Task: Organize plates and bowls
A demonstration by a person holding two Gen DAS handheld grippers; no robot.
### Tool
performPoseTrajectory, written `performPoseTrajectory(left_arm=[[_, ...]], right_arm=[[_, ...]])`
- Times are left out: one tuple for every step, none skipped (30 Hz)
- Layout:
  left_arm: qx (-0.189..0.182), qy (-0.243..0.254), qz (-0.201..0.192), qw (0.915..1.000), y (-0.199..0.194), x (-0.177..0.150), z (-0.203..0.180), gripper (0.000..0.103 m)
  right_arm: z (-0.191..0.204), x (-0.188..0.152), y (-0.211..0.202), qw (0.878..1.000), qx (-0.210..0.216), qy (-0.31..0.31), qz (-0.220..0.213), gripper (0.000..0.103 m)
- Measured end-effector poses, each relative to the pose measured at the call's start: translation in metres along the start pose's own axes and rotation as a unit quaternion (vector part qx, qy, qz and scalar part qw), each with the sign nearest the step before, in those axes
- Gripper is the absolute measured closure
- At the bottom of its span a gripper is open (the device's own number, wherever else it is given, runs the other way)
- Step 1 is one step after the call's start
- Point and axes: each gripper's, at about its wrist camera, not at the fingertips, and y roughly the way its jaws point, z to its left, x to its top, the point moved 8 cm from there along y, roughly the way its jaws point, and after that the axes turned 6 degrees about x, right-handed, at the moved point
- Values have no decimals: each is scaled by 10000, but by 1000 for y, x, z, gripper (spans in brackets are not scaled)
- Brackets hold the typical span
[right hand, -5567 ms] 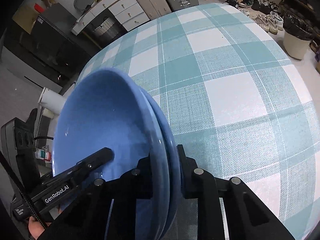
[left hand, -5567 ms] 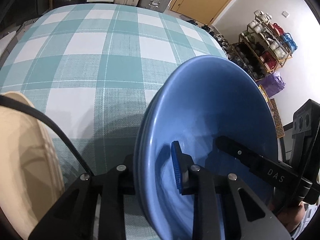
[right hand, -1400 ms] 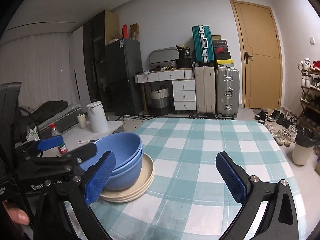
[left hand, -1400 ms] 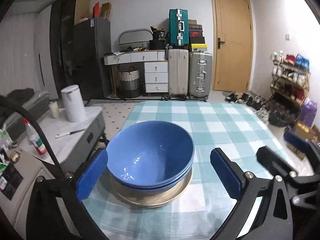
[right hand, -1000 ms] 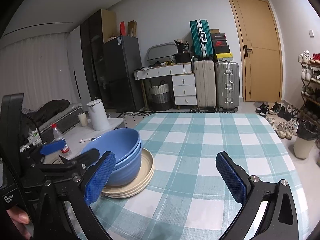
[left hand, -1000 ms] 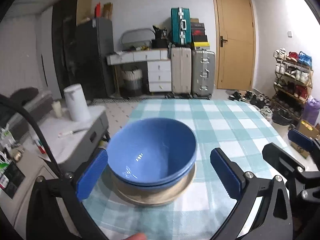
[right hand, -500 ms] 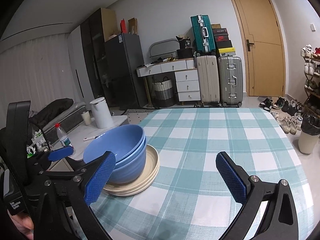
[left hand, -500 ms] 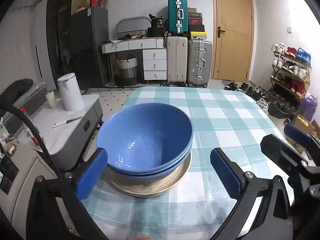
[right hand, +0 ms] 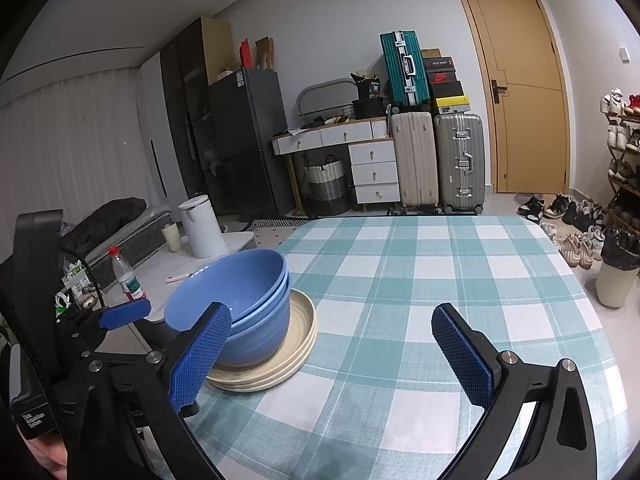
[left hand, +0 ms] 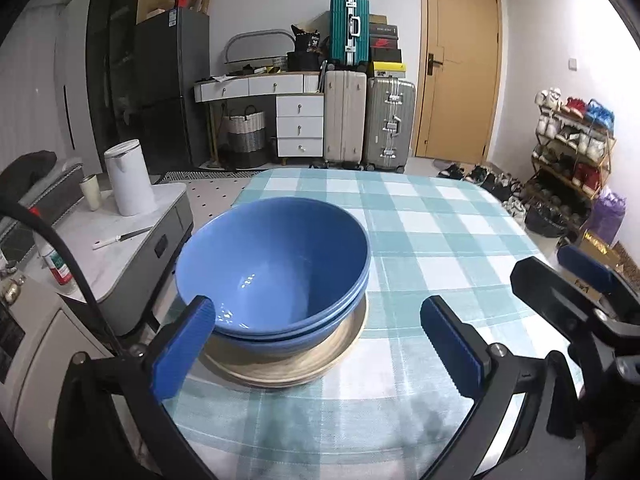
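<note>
Both the left gripper (left hand: 316,340) and right gripper (right hand: 332,356) gape wide and empty just short of the nested blue bowls (left hand: 276,276) sitting on the cream plates (right hand: 280,364) near the checked tablecloth's (right hand: 420,300) left edge, so retreating straight back seems safest

**Bowls released onto the plates**

We are no longer gripping the blue bowls (left hand: 272,272); they are now sitting nested on the cream plates (right hand: 296,344) at the table's near left. Both our left gripper (left hand: 316,348) and right gripper (right hand: 332,356) are now standing spread wide, drawn back toward us.
</note>
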Motion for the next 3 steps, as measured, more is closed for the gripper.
performPoseTrajectory(left_arm=[[35,8,-82,10000,-2,0,0,0],[89,38,-131,9999,-3,1,-1,0],[163,98,-149,9997,-3,1,-3,0]], right_arm=[[-1,0,0,10000,2,26,-2,1],[-2,0,0,10000,13,47,1,1],[-3,0,1,10000,11,53,4,1]])
